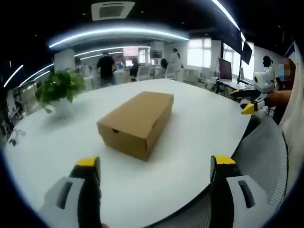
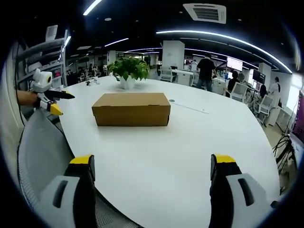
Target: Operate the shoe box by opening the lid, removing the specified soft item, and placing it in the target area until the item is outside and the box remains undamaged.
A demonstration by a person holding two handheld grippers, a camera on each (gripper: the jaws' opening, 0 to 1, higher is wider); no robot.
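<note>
Shoe box [image 1: 137, 122]: plain brown cardboard, lid on and closed, sitting flat near the middle of the white table [image 1: 190, 142]. No print, logo or label readable on any face; one small dark hole on the short end in the left gripper view. Contents cannot be seen through the closed lid. In the right gripper view the box [image 2: 131, 109] lies with a long side facing the camera.

Left gripper [image 1: 156, 166]: jaws spread wide, yellow-tipped, nothing between them, well short of the box. It also appears at the left edge of the right gripper view [image 2: 53, 102], held in a hand, off the table edge.

Right gripper [image 2: 152, 166]: jaws likewise wide apart, holding nothing, well apart from the box. It appears at the right of the left gripper view [image 1: 251, 105].

Potted plant [image 2: 128, 70]: green leaves in a white pot, on the table beyond the box. Grey mesh chair back [image 2: 40, 142] beside the table edge. Several people [image 2: 206, 69] stand at desks in the background; monitors [image 1: 225, 69] there, writing too small to read.
</note>
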